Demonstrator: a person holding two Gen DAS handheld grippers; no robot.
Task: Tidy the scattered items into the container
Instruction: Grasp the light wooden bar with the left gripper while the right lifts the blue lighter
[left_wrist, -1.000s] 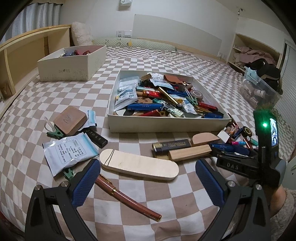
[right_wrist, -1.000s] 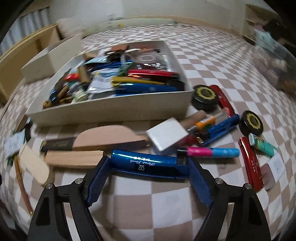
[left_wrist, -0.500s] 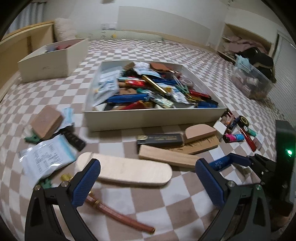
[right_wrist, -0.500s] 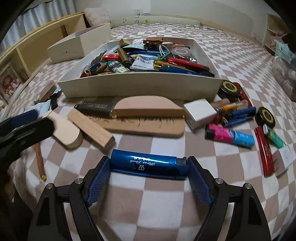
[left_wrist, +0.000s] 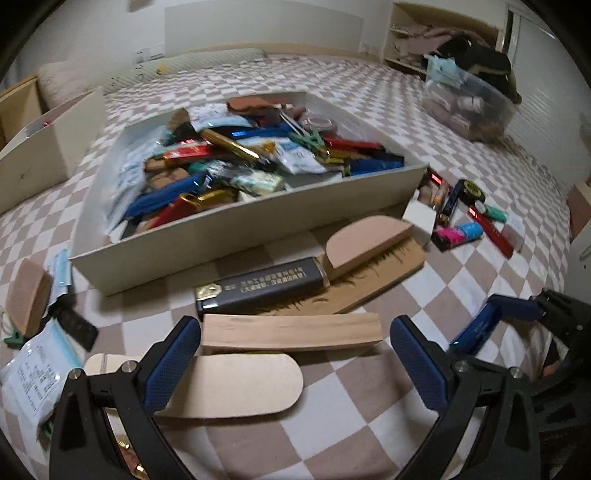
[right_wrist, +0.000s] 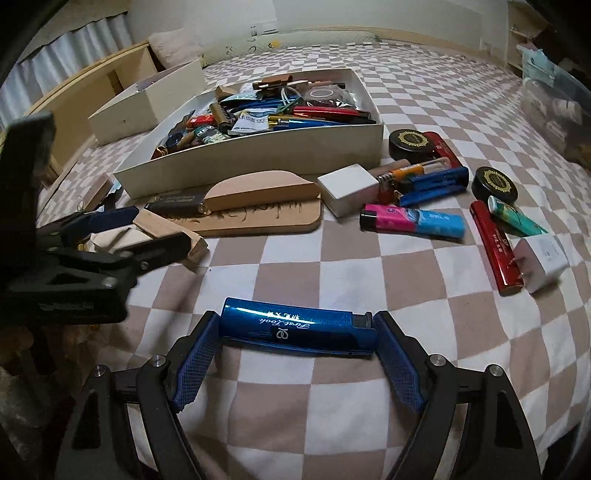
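My right gripper (right_wrist: 297, 356) has its fingers pinching a blue lighter (right_wrist: 297, 329) end to end, held crosswise above the checked bed (right_wrist: 332, 273), short of the box (right_wrist: 258, 157) that is already heaped with small things. My left gripper (left_wrist: 295, 363) has its fingers spread with nothing between them, low over a wooden block (left_wrist: 291, 332) that lies just in front of a dark lighter (left_wrist: 264, 290) and partly over a rounded board (left_wrist: 229, 386). To do the drop well, I judge I should carry the blue lighter up and over the box's near wall before letting go, aiming for a lower spot in the heap so it does not slide back out. For the left side, I would straddle the block across its narrow width and close squarely, keeping the lower finger from catching the board beneath. The pink and blue lighter (right_wrist: 413, 220) and other bits wait at right.
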